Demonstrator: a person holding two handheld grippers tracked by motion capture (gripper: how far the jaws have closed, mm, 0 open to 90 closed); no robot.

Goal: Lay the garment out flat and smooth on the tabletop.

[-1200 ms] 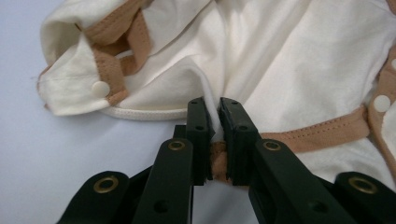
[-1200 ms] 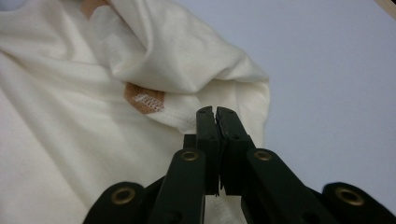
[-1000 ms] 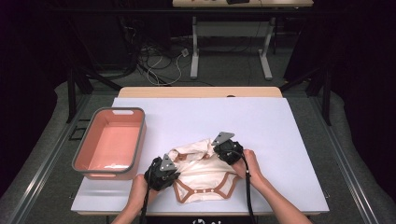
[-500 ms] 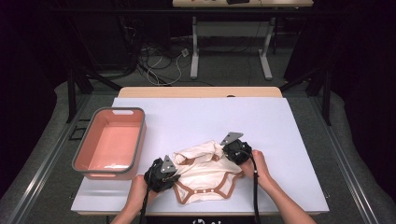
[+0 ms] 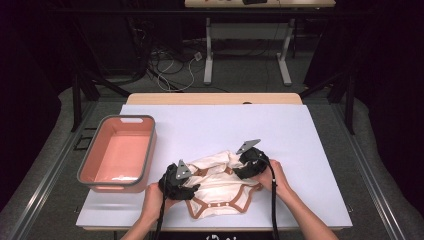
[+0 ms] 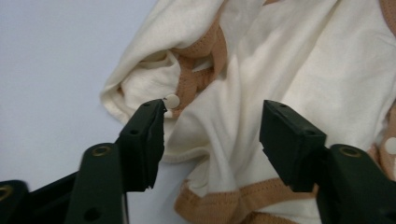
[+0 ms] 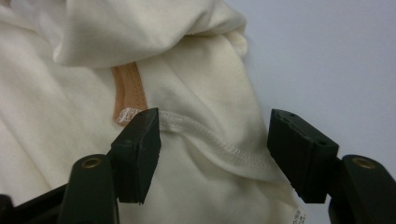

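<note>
A cream baby bodysuit with tan trim and snap buttons lies crumpled on the white table near its front edge. My left gripper rests at the garment's left side, open, its jaws straddling a cream fold near a snap button. My right gripper sits at the garment's upper right, also open, with a stitched hem and a tan trim strip between its jaws. Neither grips the cloth.
A salmon-pink tub with a grey rim stands empty at the table's left. The white tabletop stretches bare behind and to the right of the garment. Dark floor, cables and table legs lie beyond the far edge.
My right gripper has shifted slightly right and toward the front along the garment's upper right edge. The left gripper has stayed nearly still at the left side.
</note>
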